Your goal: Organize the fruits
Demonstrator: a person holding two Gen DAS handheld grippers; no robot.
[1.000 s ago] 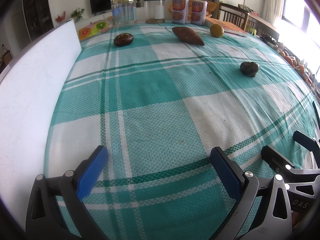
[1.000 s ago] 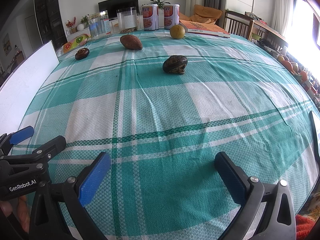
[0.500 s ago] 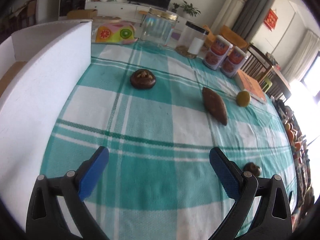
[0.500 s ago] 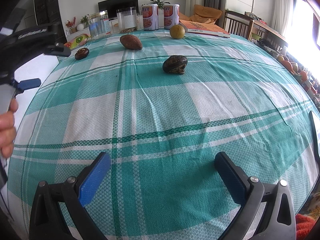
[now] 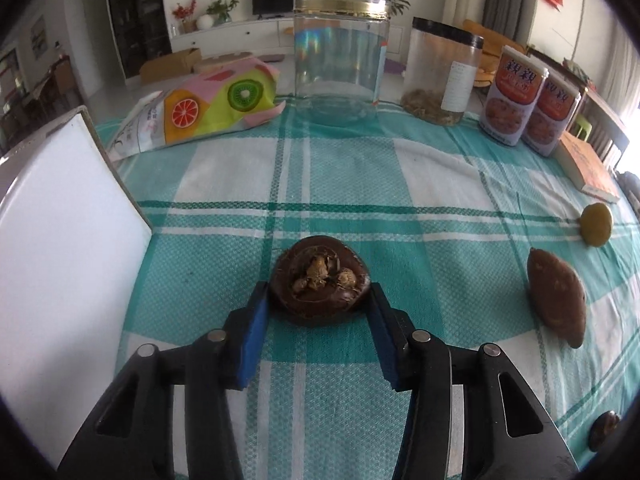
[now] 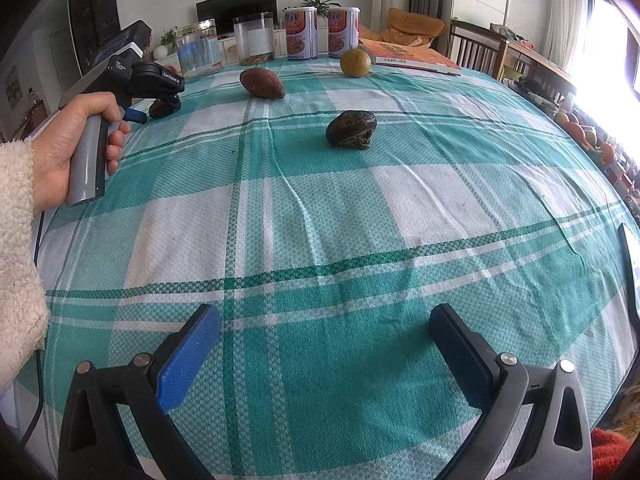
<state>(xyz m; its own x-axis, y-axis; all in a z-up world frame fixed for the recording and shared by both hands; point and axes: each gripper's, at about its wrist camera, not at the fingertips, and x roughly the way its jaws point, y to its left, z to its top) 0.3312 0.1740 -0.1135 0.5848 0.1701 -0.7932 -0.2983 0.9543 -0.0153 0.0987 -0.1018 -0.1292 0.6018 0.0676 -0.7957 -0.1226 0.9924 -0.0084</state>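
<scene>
The left gripper has just been closing, and its blue pads now bracket a dark brown, squat round fruit with a dried, crumpled crown on top. The fruit sits between the fingertips on the checked tablecloth, both pads apparently touching its flanks. It looks hard-shelled and light, probably stiff enough for a firm pinch; the glossy rind may slip, so the widest part of its sides is the place to hold, not the brittle-looking crown. The right gripper stands spread wide with nothing between its fingers; a second wrinkled dark fruit lies well ahead of them.
</scene>
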